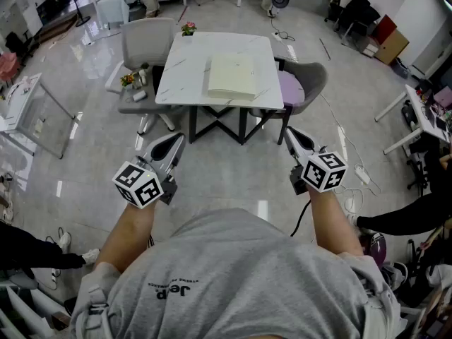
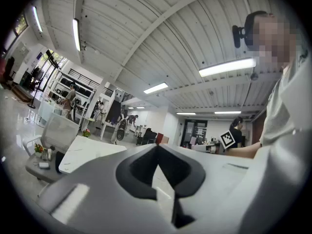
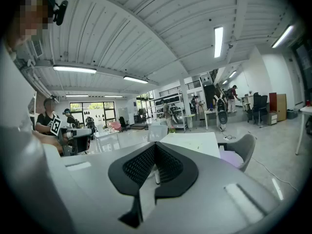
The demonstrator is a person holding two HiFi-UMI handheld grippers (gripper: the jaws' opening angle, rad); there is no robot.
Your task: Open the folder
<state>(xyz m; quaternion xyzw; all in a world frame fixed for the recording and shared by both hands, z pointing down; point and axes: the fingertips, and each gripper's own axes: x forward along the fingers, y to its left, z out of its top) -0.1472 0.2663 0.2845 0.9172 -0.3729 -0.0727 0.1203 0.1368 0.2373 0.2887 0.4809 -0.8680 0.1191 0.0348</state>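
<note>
A cream folder (image 1: 232, 75) lies closed and flat on the white marble-look table (image 1: 183, 69), toward its right half. Both grippers hover over the floor in front of the table, well short of it and apart from the folder. My left gripper (image 1: 178, 138) is shut with nothing between its jaws; in the left gripper view its tips (image 2: 156, 145) meet, with the table (image 2: 87, 152) far off to the left. My right gripper (image 1: 288, 131) also looks shut and empty; its tips (image 3: 155, 144) meet, with the table (image 3: 192, 143) ahead.
A grey chair (image 1: 147, 41) stands at the table's left, and a chair with a purple seat (image 1: 300, 83) at its right. A small flower pot (image 1: 188, 28) sits on the far left corner. A low stool holding small items (image 1: 134, 90) stands left. Cables (image 1: 353, 168) trail on the floor at right.
</note>
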